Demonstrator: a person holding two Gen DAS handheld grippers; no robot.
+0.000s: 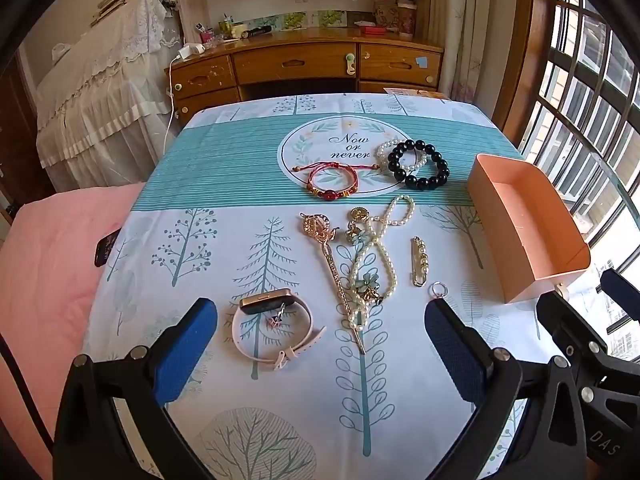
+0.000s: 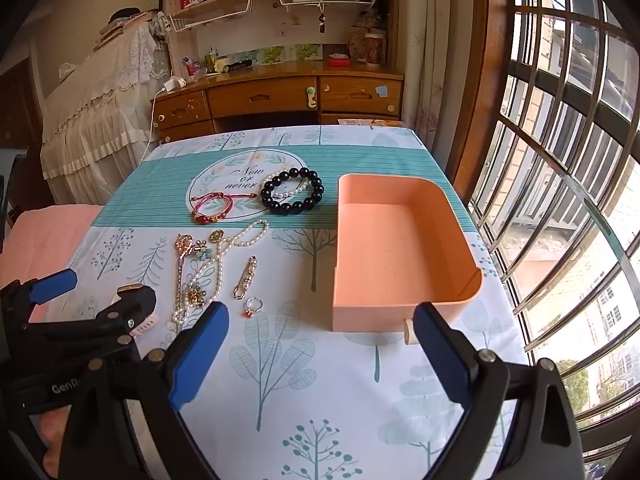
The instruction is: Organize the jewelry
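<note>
Jewelry lies spread on the tree-print tablecloth [image 1: 280, 380]: a pink-strapped watch [image 1: 272, 322], a gold hairpin [image 1: 332, 272], a pearl necklace [image 1: 384, 252], a gold brooch pin [image 1: 419, 261], a small ring [image 1: 437, 289], a red cord bracelet [image 1: 332, 180] and a black bead bracelet [image 1: 420, 164] over a pearl one. An empty peach box [image 2: 400, 248] sits on the right. My left gripper [image 1: 320, 320] hovers open above the watch and hairpin. My right gripper [image 2: 320, 328] hangs open before the box's near wall. Neither holds anything.
A pink bedcover [image 1: 44, 272] borders the table's left edge, with a dark object [image 1: 106, 246] at that edge. A wooden desk with drawers [image 1: 304, 66] stands beyond the far edge. Barred windows [image 2: 560, 184] run along the right.
</note>
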